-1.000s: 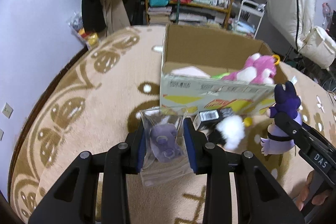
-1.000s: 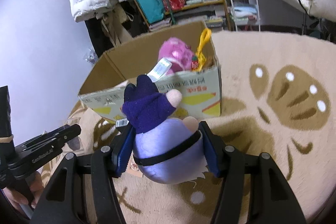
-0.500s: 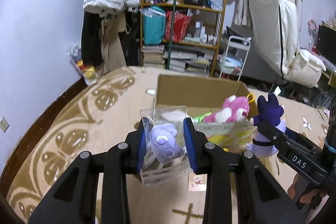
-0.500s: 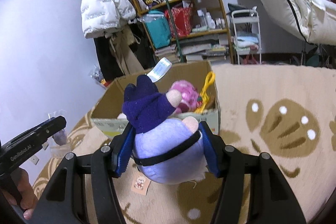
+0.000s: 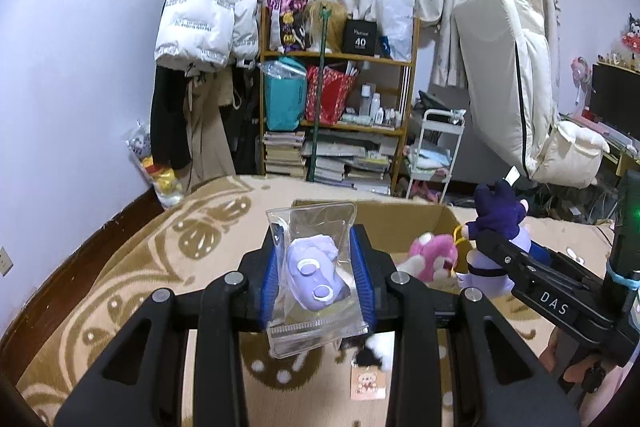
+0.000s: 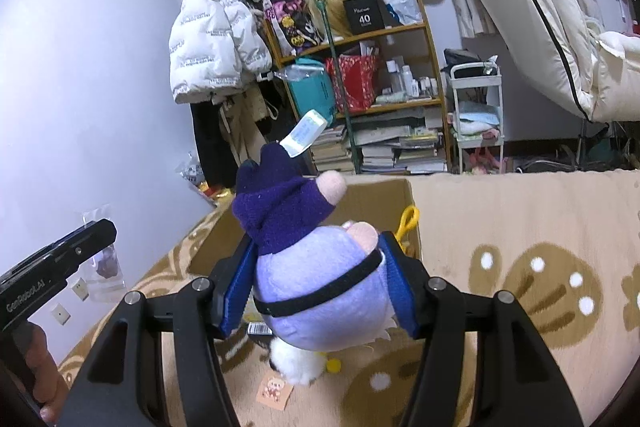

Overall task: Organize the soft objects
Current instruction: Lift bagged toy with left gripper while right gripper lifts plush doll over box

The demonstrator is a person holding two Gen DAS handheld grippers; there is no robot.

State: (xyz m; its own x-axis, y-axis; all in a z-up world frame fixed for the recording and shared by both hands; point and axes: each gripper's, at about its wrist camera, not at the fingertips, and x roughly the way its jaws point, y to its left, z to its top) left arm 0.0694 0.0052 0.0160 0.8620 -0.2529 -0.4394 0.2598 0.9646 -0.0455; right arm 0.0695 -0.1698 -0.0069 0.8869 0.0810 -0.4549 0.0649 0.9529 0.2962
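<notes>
Carry both toys over the box (image 5: 416, 223) opening before you let go, and keep each squeeze light. Your left tool (image 5: 316, 277) is closed on a bagged toy (image 5: 316, 277); your right tool (image 6: 320, 291) grips a purple plush (image 6: 320, 291). Both hang just short of the box.

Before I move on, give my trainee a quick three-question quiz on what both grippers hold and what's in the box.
1. True or false: the left gripper is shut on a bagged toy.
2. What does the right gripper hold? A) pink plush B) purple plush C) nothing
3. Fill in: the pink plush lies inside the ____.

Key: 1 true; 2 B, the purple plush; 3 box.
</notes>
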